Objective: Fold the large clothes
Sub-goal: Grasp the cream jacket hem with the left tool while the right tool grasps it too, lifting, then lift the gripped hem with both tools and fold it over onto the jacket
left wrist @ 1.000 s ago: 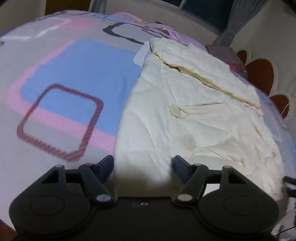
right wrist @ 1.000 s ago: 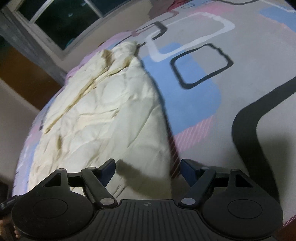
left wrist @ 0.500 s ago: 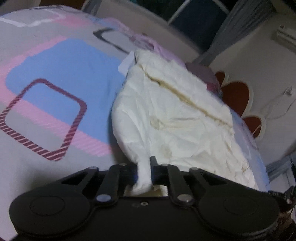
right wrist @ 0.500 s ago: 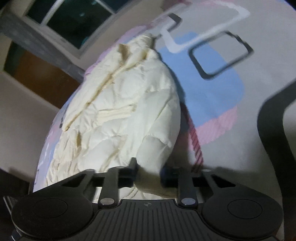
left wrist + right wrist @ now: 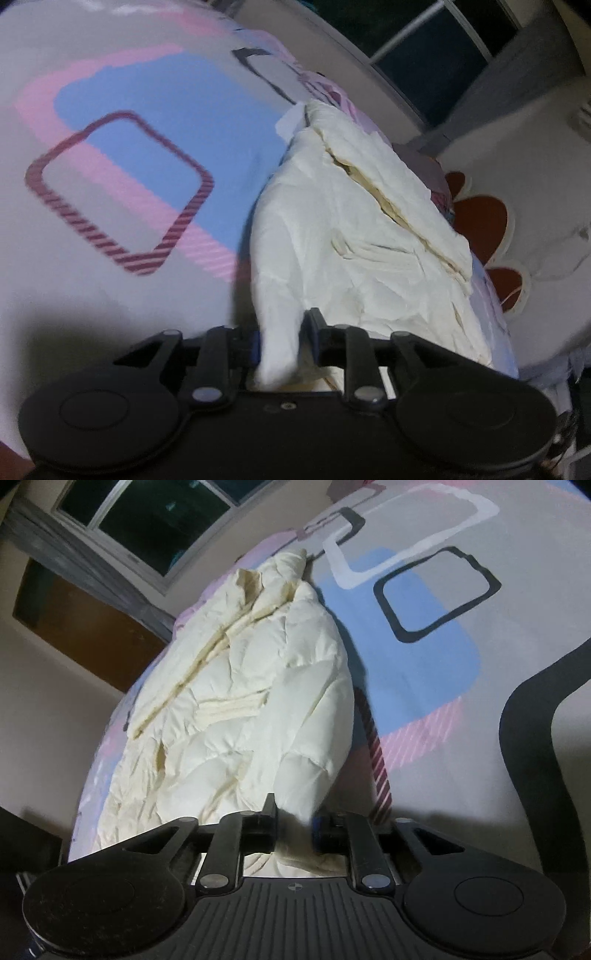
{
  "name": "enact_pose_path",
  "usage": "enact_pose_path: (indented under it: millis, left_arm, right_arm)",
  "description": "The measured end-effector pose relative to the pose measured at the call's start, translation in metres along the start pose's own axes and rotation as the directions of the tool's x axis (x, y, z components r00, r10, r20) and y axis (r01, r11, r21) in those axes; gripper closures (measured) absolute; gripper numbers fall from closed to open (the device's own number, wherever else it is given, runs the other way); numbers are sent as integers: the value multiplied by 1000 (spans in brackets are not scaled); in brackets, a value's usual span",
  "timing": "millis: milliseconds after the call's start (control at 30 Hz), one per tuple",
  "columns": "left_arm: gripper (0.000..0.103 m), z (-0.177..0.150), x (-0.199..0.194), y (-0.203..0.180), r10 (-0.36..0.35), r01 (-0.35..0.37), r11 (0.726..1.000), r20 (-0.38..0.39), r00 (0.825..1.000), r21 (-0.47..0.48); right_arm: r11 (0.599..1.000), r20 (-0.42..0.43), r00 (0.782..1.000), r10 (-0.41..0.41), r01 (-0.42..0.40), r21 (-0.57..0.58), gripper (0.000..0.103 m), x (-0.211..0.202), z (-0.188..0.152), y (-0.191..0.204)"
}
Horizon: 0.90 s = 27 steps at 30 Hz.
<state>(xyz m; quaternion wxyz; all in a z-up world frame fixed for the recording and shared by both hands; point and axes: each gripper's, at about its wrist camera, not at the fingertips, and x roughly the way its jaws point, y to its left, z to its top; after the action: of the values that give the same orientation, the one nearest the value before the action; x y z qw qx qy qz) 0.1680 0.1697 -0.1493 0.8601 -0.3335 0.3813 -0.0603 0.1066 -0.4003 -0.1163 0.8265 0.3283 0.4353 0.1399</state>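
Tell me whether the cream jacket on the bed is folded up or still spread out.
Spread out, not yet folded: the cream jacket lies lengthwise on the bedspread, with only its near edge bunched and lifted between both grippers' opening jaws.

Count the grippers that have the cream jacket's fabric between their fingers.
2. The left gripper has a fold of the cream jacket between its opening jaws; the right gripper has the jacket's near edge, jaws also opening.
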Motion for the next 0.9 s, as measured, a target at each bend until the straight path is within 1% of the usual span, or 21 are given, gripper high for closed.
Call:
enact_pose_path:
  millis: [67,100,133,167,200,267,433,633,733,900]
  left_arm:
    - [81,-2,1,1,-6,6,1000,7,1000,-21]
    - [85,-2,1,0,-4,5,1000,11,1000,-20]
    - [92,-3,1,-1,-8,8,1000,16,1000,-19]
    - [94,-3,0,-1,-21,21,1000,24,999,-23]
    - [95,-3,0,-3,-19,20,1000,32,999,-18]
    - [97,-2,-3,-7,-25,25,1000,55,998,-3]
    - [97,2,-15,-11,-58,60,998,101,993,-12]
    - [97,11,-25,-26,-93,94,996,147,985,-1]
    - [97,19,-33,-40,-129,128,992,179,975,19]
    - [97,45,-41,-63,-192,187,981,234,953,42]
  right_arm:
    - [999,-13,1000,11,-12,-36,58,4,-1,2]
    - [999,-13,1000,23,-23,-46,58,5,-1,1]
    - [998,-13,1000,27,-28,-48,60,6,-2,1]
    - [998,-18,999,47,-47,-46,76,6,-2,0]
    - [998,-13,998,61,-61,-35,80,4,-2,-1]
    - [997,8,997,78,-77,-29,84,0,-2,-1]
    - [994,34,994,106,-105,-26,86,-9,0,-2]
    - [989,82,986,143,-139,-50,86,-26,11,12]
    - [984,125,978,168,-158,-84,86,-41,23,27]
    - [973,206,953,221,-203,-108,87,-56,56,52]
